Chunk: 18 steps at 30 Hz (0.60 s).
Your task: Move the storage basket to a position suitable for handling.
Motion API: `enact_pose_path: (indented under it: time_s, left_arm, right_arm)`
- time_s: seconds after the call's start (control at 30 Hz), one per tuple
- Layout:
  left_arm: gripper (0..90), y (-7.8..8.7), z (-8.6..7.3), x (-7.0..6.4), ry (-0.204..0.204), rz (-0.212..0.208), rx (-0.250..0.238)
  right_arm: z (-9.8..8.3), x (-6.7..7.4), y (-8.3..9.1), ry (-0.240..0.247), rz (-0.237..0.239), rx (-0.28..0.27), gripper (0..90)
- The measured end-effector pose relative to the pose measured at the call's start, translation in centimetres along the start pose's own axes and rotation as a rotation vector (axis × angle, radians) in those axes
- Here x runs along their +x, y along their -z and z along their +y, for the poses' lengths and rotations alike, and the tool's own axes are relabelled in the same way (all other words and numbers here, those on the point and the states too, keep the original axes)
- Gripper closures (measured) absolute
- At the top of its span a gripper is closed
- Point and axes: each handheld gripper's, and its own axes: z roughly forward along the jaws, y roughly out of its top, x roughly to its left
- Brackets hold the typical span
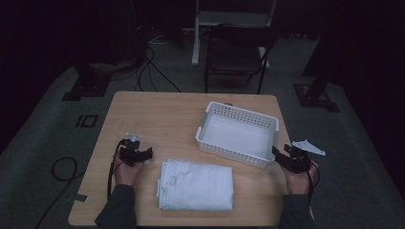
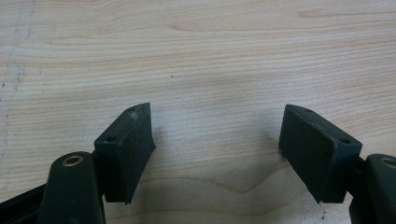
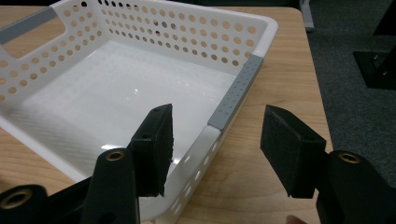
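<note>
Since the folded white cloth point(image 1: 196, 185) is soft and limp, I judge it will sag and unfold if I pinch it at one spot only, so I would take it with both grippers at opposite ends, low at the edges where the layers stack, and lift evenly. It looks light; nothing about it seems fragile, though the smooth fabric could slip out of a shallow pinch. The white perforated basket point(image 1: 207, 120) is stiff plastic and also looks light; its rim and the grey corner strip point(image 3: 233, 95) would give a firm hold if it needed steadying.

The cloth lies at the near edge of the table point(image 1: 157, 114), between my two hands. From my left gripper point(image 1: 144, 153) it sits at about four o'clock, just beside but apart. From my right gripper point(image 1: 282, 157) it is at about eight o'clock, a little farther off. The basket stands beyond the cloth, at roughly one o'clock from it, and its near right corner is just beside my right gripper, at about ten o'clock.

My left gripper's jaws stand apart with nothing between them, only bare wood below in the left gripper view. My right gripper's jaws are likewise parted and empty; in the right gripper view the basket's corner lies ahead between them, and I cannot tell whether the left pad point(image 3: 156, 149) touches the rim.
</note>
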Motion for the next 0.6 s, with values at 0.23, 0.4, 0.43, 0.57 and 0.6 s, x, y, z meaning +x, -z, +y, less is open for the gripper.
enact_pose_path:
  time_s: [0.23,0.4,0.43,0.57,0.6]
  left_arm:
    - [27.9,-0.01,-0.04,0.07,-0.013,-0.009,-0.008]
    - [28.0,-0.05,-0.02,-0.03,-0.009,-0.006,-0.010]
    - [28.0,-0.05,-0.02,-0.03,-0.008,-0.006,-0.010]
    - [28.0,0.01,-0.02,-0.27,0.000,-0.003,-0.005]
    - [28.4,0.04,-0.02,-0.32,-0.002,-0.005,-0.005]
  right_arm:
    - [0.00,-0.05,-0.13,-0.013,0.012,0.014,42.8]
    - [-0.04,0.07,-0.06,-0.022,0.010,0.024,42.5]
    - [-0.09,0.07,-0.06,-0.025,0.012,0.027,42.4]
    - [-0.54,0.06,-0.03,-0.038,0.018,0.039,41.6]
    - [-0.76,0.11,-0.10,-0.040,0.020,0.047,41.5]
